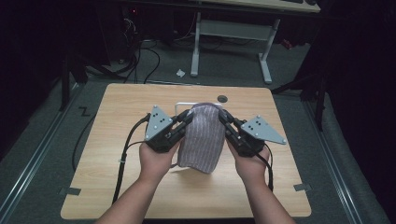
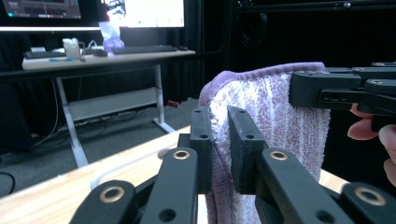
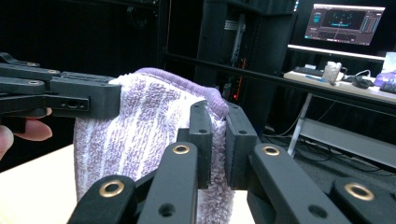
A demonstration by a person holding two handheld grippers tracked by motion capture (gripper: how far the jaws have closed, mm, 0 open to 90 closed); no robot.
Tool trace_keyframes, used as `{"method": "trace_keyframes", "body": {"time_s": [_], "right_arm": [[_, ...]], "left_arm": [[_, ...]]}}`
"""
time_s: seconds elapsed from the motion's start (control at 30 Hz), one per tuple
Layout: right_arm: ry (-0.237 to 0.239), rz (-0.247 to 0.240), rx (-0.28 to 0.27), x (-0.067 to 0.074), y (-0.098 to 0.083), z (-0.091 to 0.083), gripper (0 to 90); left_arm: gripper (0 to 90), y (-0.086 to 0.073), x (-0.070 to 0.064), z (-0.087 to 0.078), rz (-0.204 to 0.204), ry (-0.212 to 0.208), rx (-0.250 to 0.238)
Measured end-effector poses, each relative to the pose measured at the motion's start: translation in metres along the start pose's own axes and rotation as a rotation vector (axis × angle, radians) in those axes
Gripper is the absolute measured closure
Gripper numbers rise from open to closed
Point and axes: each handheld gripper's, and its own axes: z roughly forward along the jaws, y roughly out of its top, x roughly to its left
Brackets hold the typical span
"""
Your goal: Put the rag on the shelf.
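— Towel [image 1: 201, 139], purple with pale stripes: where is it?

— Lifted above the middle of the wooden bench [image 1: 112, 163], hanging folded between the two tools, its lower edge near the bench top.

— Who has hold of it?

— Both. The left hand-held gripper [image 1: 186, 117] has its jaws pressed together on the towel's upper left edge; in the left gripper view the cloth is pinched between the two black pads [image 2: 219, 149]. The right hand-held gripper [image 1: 223, 116] is clamped the same way on the upper right edge [image 3: 218, 144].

— And around it?

— A white bar [image 1: 181, 104] lies on the bench just behind the towel, beside a dark round hole [image 1: 222, 98]. Farther back, a white-legged desk [image 1: 233, 32] stands on the grey floor, with cables [image 1: 144, 56] trailing to its left.
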Motion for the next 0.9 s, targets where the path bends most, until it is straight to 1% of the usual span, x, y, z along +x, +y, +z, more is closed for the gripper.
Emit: {"method": "trace_keyframes", "body": {"time_s": [0.03,0.1,0.17,0.2,0.3,0.37,0.43,0.53,0.57,0.63,0.67,0.7,0.73,0.77,0.8,0.9], "right_arm": [[0.0,0.0,0.0,0.0,0.0,0.0,83.8],[-0.005,0.003,-0.004,-0.003,0.005,0.001,83.8],[-0.017,0.0,-0.018,-0.009,0.013,0.005,83.8],[-0.017,0.0,-0.018,-0.009,0.013,0.005,83.8],[-0.033,0.004,-0.017,-0.017,0.019,0.014,83.8],[-0.039,0.017,-0.019,-0.021,0.022,0.019,83.8],[-0.052,0.017,-0.02,-0.027,0.024,0.026,83.9],[-0.062,0.023,-0.021,-0.034,0.025,0.034,83.9],[-0.062,0.025,-0.019,-0.036,0.026,0.037,83.9],[-0.064,0.034,-0.014,-0.039,0.027,0.045,83.9],[-0.065,0.042,-0.01,-0.042,0.028,0.054,83.9],[-0.065,0.044,-0.009,-0.043,0.029,0.057,83.9],[-0.064,0.045,-0.008,-0.045,0.03,0.061,83.9],[-0.064,0.047,-0.008,-0.046,0.031,0.065,83.9],[-0.064,0.047,-0.008,-0.046,0.031,0.065,83.9],[-0.06,0.054,-0.005,-0.05,0.033,0.077,83.8]], "left_arm": [[81.2,0.0,0.0,0.0,0.0,0.0,0.0],[81.2,0.007,0.004,0.002,0.009,0.005,-0.007],[81.2,0.014,0.008,0.007,0.024,0.014,-0.017],[81.2,0.014,0.008,0.007,0.024,0.014,-0.017],[81.3,0.021,0.014,0.015,0.057,0.035,-0.024],[81.2,0.021,0.018,0.02,0.051,0.037,-0.016],[81.2,0.02,0.023,0.029,0.065,0.044,0.011],[81.2,0.018,0.029,0.038,0.074,0.051,0.013],[81.2,0.017,0.032,0.042,0.079,0.06,0.017],[81.2,0.018,0.036,0.048,0.077,0.07,0.026],[81.2,0.019,0.041,0.052,0.073,0.078,0.022],[81.2,0.019,0.041,0.052,0.073,0.078,0.022],[81.1,0.021,0.046,0.055,0.078,0.086,0.022],[81.2,0.022,0.049,0.057,0.074,0.089,0.017],[81.2,0.022,0.049,0.057,0.074,0.089,0.017],[81.1,0.023,0.059,0.064,0.078,0.106,0.008]]}}
